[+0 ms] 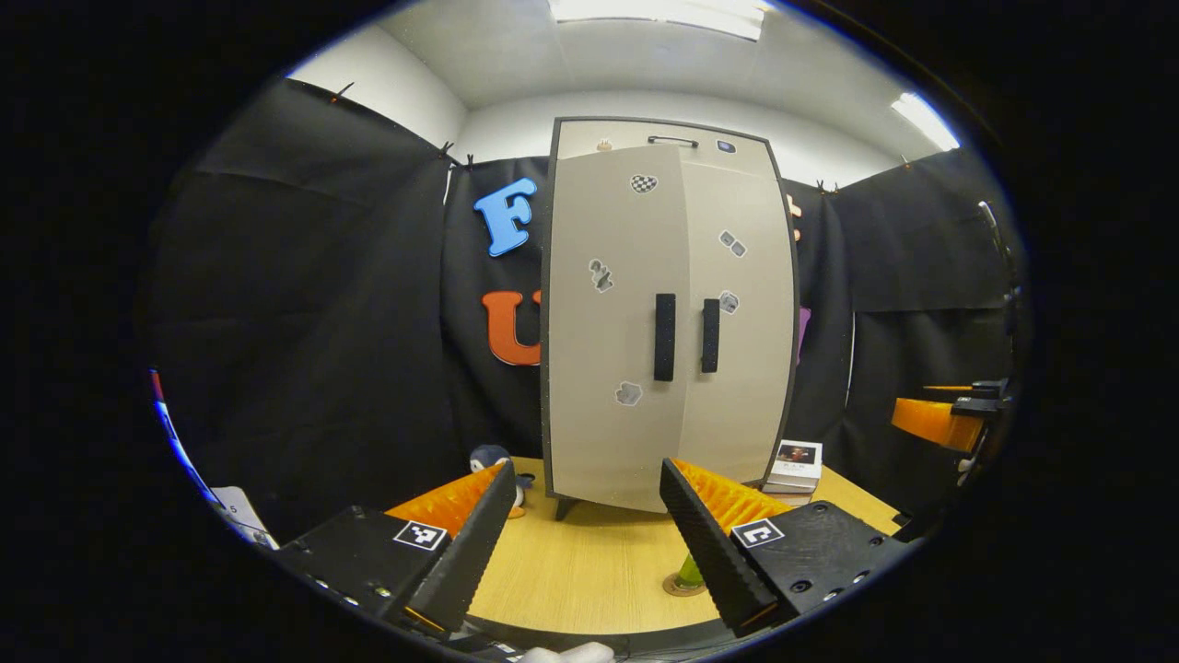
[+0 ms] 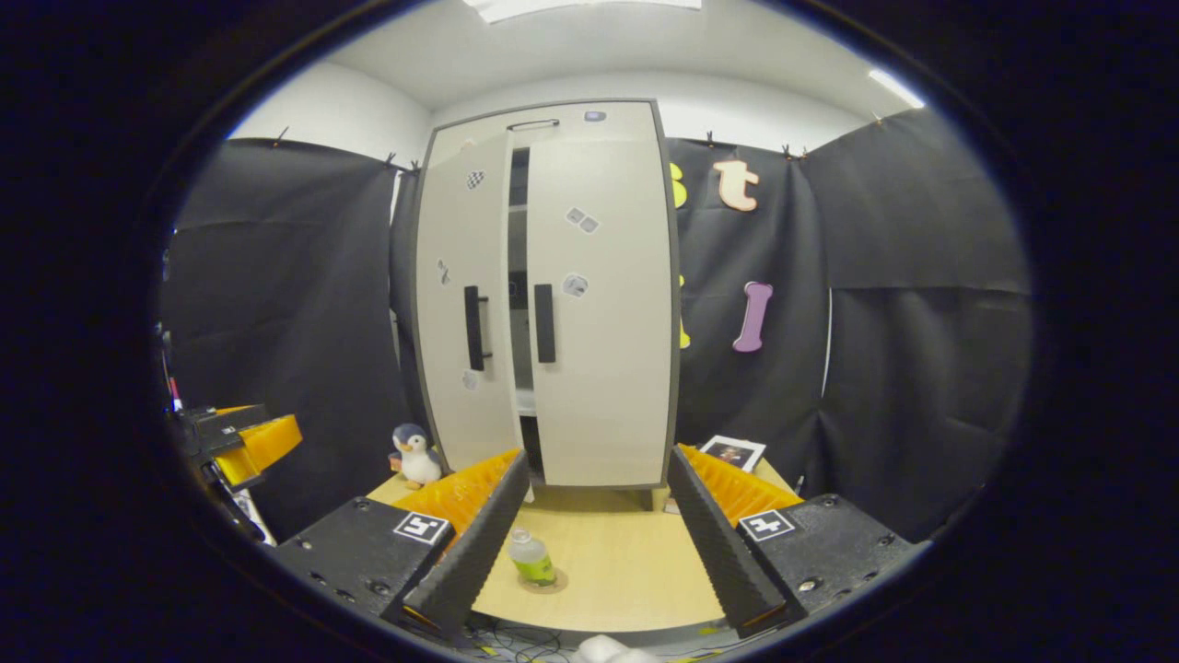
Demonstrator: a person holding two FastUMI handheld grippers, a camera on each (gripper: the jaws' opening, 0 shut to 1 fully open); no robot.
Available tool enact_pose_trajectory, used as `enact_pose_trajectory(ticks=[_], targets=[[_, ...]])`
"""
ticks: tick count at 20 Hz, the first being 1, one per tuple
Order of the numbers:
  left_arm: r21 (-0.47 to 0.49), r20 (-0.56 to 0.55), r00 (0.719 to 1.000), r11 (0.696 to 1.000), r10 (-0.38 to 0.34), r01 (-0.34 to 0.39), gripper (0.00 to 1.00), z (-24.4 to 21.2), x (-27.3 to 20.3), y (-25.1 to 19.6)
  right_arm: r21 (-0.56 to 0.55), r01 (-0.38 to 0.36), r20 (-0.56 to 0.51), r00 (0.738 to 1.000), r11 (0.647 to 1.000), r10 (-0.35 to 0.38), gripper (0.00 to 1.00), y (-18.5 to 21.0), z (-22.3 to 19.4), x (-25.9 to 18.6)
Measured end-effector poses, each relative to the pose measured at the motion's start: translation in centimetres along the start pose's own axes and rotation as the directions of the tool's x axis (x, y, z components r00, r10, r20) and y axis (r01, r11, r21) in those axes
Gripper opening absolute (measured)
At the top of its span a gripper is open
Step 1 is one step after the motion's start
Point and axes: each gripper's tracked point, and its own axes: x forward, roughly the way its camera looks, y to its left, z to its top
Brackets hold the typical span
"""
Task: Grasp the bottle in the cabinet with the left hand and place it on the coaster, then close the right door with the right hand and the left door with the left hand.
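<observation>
The tall beige cabinet (image 1: 668, 313) stands at the back of the wooden table. Its right door (image 2: 603, 313) lies flat against the frame, while the left door (image 2: 465, 304) stands slightly ajar, leaving a dark gap where shelves show. Black handles (image 1: 664, 337) run down the doors' inner edges. The small bottle (image 2: 531, 557) with green liquid stands upright on the round coaster (image 2: 553, 582) near the table's front; in the left gripper view the bottle (image 1: 689, 571) peeks out beside a finger. My left gripper (image 1: 587, 470) and right gripper (image 2: 599, 456) are both open, empty, and back from the cabinet.
A toy penguin (image 2: 416, 454) sits left of the cabinet's foot. A stack of books (image 1: 794, 465) lies to the cabinet's right. The wooden table (image 2: 626, 562) spreads between the grippers and the cabinet. Black cloth walls close in the booth on both sides.
</observation>
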Motion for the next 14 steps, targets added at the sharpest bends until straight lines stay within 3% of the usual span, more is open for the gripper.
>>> enact_pose_trajectory(ticks=[14], targets=[[0.015, 0.022, 1.000, 1.000, -0.002, 0.002, 0.96, 0.9, -0.9, 0.0, -0.030, -0.019, 0.023, 1.000, 0.999, 0.020, 0.99, 1.4, 0.3, -1.0]])
